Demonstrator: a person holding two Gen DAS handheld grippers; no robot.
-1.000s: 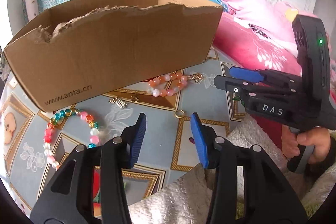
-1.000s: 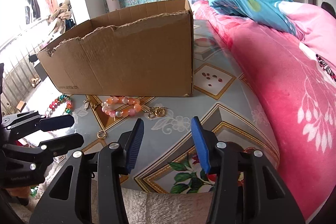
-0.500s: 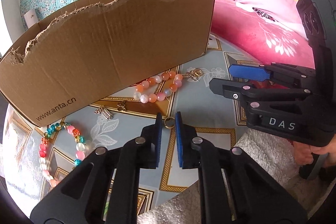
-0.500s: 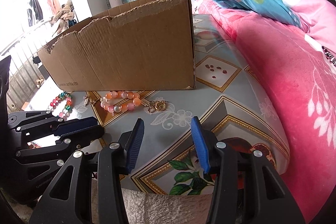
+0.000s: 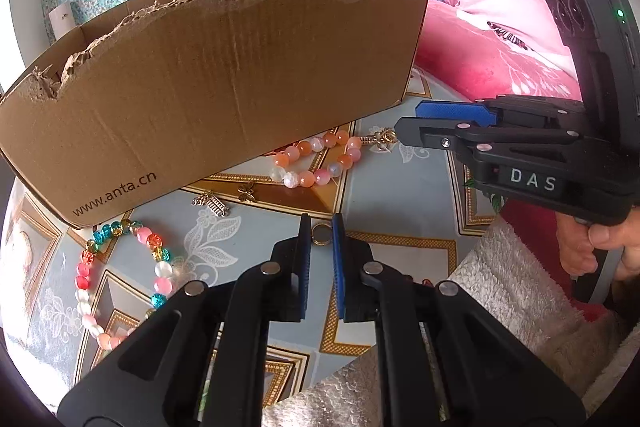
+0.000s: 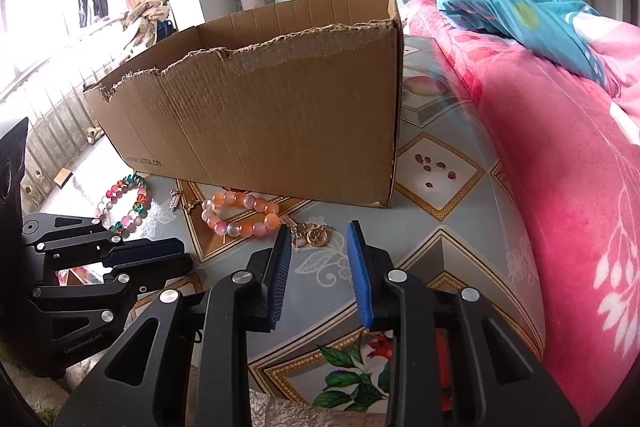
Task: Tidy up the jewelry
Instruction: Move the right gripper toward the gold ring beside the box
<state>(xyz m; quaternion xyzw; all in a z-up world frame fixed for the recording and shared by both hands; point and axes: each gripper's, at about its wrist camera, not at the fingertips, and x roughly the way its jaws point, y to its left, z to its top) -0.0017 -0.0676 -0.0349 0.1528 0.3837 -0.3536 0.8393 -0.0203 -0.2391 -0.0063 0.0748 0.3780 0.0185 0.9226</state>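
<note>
"www.anta.cn" is printed on the cardboard box; "DAS" is read on the right claw. A small gold ring on the counter is apparently pinched by the nearly closed left claw. The right claw is closing over the gold charm of the orange bead bracelet, not yet gripped.

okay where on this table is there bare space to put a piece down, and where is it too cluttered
Free: the patterned tabletop right of the cardboard box, up to the pink blanket, and the near strip in front of the right gripper. Crowded: along the box front, where the orange bead bracelet, multicolor bracelet, small charms and the ring at the left gripper lie.
</note>
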